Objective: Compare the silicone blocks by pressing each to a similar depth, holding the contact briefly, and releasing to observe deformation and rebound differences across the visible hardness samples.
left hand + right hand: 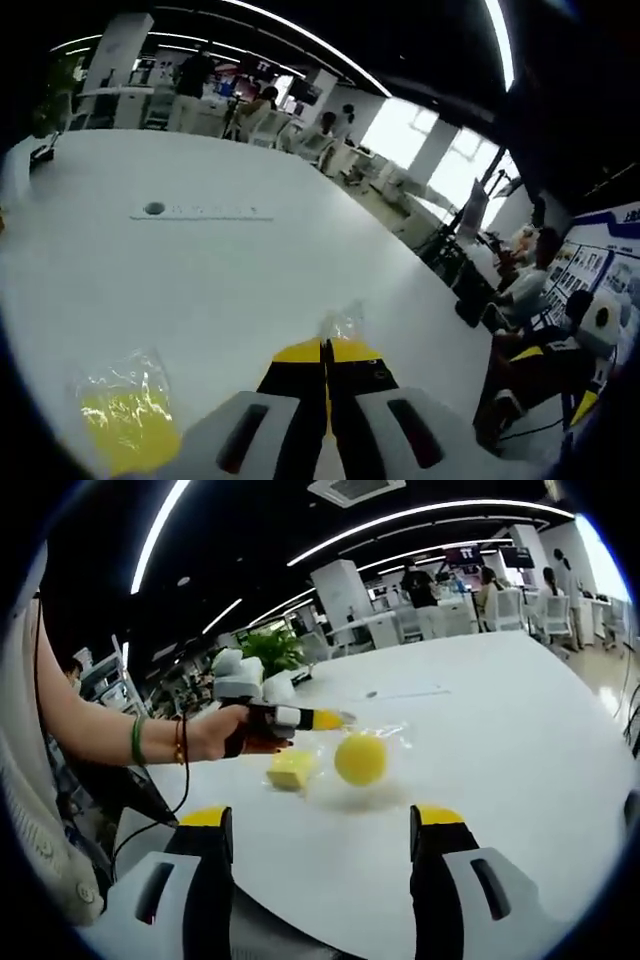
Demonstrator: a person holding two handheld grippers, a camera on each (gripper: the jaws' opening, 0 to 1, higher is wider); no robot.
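Observation:
In the right gripper view a hand holds my left gripper (pixel 338 719) over the white table (pixel 520 740). Its yellow tips are shut on the edge of a clear plastic bag (pixel 385 732) that holds a yellow silicone ball (pixel 360 758). The ball seems to hang just above the table. A pale yellow silicone block (pixel 289 770) lies beside it, under the left gripper. My right gripper (pixel 320 820) stands open, nearer than both samples. In the left gripper view the left gripper (pixel 325 350) is shut with a scrap of clear bag (pixel 345 322) at its tips, and the bagged yellow block (pixel 125 425) lies at lower left.
A pale strip with a dark round mark (pixel 200 211) lies further out on the white table (pixel 250 270). Seated people (pixel 530 285) and chairs line the table's right edge. A green plant (pixel 275 650) stands at the far end, with desks and people beyond it.

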